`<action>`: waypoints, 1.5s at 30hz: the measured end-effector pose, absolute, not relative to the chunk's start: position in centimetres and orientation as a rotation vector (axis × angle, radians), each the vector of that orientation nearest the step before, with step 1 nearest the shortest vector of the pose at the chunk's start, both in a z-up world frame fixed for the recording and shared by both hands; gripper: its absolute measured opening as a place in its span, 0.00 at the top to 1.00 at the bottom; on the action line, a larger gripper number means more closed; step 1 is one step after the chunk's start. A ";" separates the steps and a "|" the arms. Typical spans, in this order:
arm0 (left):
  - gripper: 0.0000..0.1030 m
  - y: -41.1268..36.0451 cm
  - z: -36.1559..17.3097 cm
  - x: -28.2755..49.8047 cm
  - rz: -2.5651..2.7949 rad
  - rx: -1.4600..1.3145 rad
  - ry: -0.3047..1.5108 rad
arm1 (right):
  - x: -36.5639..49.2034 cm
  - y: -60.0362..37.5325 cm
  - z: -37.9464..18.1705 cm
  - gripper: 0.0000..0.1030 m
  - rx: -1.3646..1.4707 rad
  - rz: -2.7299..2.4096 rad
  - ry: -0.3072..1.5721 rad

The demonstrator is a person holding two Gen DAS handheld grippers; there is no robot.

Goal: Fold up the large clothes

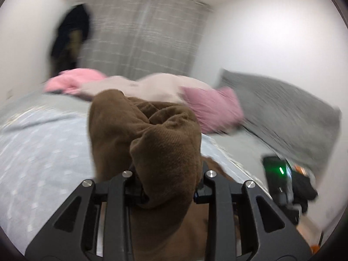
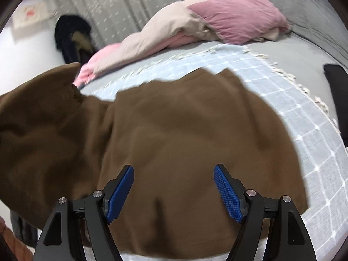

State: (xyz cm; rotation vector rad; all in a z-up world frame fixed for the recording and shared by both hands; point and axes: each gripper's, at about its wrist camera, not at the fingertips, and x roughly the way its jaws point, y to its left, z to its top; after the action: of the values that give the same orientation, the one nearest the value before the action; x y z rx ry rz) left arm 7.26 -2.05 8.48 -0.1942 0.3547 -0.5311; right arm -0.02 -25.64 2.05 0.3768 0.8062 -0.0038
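Note:
A large brown garment lies spread on a light blue checked blanket on the bed. My left gripper is shut on a bunched part of the brown garment and holds it lifted above the blanket; its fingertips are hidden by the cloth. In the right wrist view that lifted part rises at the left. My right gripper is open and empty, hovering over the near part of the garment, blue pads wide apart.
A pink and cream duvet and pink pillow lie at the far side of the bed. A grey pillow leans by the wall. Dark clothes hang near the curtain. A black device with a green light sits at right.

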 end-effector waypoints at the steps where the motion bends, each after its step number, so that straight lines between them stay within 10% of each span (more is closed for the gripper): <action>1: 0.70 -4.3 8.3 7.2 -0.586 -0.146 0.360 | -0.3 -26.8 2.2 0.25 0.392 -0.021 0.793; 12: 0.68 -15.5 -4.5 8.4 -0.921 0.073 0.712 | -4.3 -38.9 1.5 0.25 0.695 -0.143 0.721; 25: 0.19 -9.9 1.9 4.7 -1.037 0.113 0.699 | -0.6 -35.2 0.1 0.24 0.813 0.245 0.814; 38: 0.18 1.4 -1.0 11.0 -0.636 -0.193 0.766 | 1.7 -30.3 -1.3 0.12 0.807 0.304 0.903; 40: 0.18 1.4 -1.3 11.3 -0.617 -0.215 0.765 | 1.9 -28.9 -0.5 0.24 0.744 0.337 0.876; 42: 0.18 1.4 -1.1 11.1 -0.600 -0.197 0.749 | 2.2 -27.4 0.7 0.70 0.668 0.320 0.854; 45: 0.18 0.7 0.7 10.4 -0.627 -0.196 0.675 | 1.1 -27.6 4.4 0.80 0.696 0.326 0.731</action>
State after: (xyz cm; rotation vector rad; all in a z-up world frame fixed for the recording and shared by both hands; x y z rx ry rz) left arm 10.43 0.66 0.66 -0.1958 0.6752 -0.6269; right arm 1.08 -27.60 4.43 0.6963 0.7309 0.3263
